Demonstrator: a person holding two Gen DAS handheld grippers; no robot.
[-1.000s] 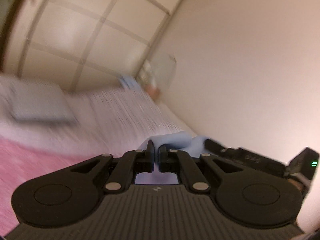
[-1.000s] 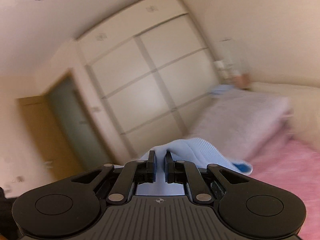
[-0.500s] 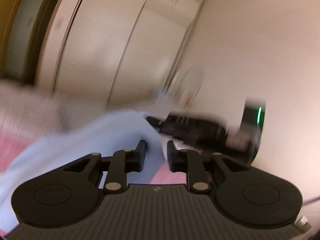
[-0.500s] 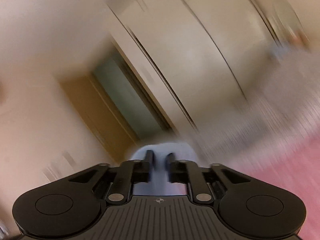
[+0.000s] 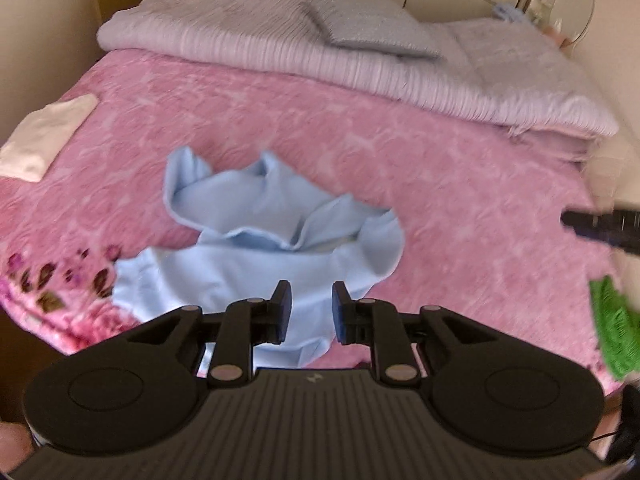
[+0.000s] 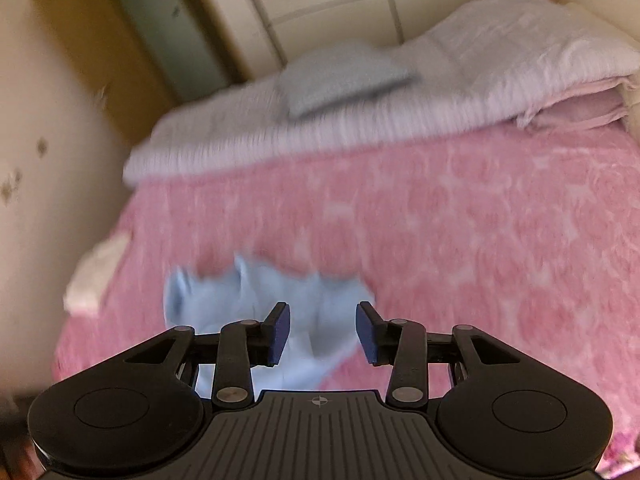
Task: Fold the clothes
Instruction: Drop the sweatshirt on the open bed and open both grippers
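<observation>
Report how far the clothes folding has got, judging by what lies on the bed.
Done: a white folded piece lies flat at the edge of the pink bedspread. In hand: nothing; the light blue garment lies crumpled on the bedspread, the left gripper is open above it, and the right gripper is opening, nothing pinched. Left: spreading and folding the blue garment; a green cloth waits nearby.

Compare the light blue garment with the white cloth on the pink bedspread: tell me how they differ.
The light blue garment lies crumpled and spread out, with raised folds; the white cloth lies flat in a neat folded rectangle. The light blue garment sits near the middle of the pink bedspread, just ahead of the left gripper; the white cloth sits at the bedspread's left edge. The garment covers more of the bedspread than the cloth. Both rest on the bedspread, held by neither gripper.
</observation>
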